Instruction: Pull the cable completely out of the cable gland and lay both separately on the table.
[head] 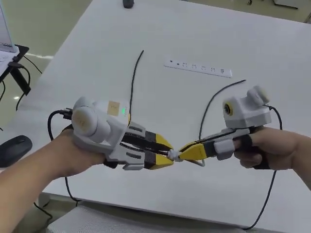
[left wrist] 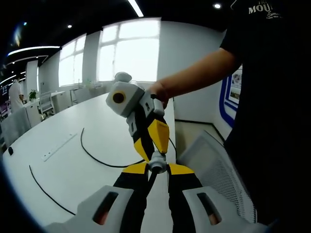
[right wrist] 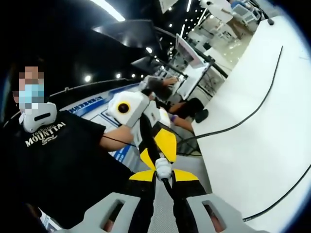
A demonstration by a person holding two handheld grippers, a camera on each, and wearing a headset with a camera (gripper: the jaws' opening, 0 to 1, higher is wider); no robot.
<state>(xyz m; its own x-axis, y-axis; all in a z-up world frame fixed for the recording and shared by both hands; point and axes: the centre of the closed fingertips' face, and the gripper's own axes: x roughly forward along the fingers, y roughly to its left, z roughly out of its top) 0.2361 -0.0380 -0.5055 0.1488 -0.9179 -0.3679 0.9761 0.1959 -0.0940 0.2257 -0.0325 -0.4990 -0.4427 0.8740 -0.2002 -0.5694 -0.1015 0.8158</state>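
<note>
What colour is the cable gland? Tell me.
The cable gland is white, clearest in the right gripper view.

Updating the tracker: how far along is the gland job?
Done: nothing; the cable is in the gland. In hand: left tool grips the gland, right tool apparently the cable, above the table. To do: pull apart, lay both down separately.

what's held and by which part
Left gripper and right gripper each pinch an opposite end of the cable gland; its cable trails behind the right one.
</note>
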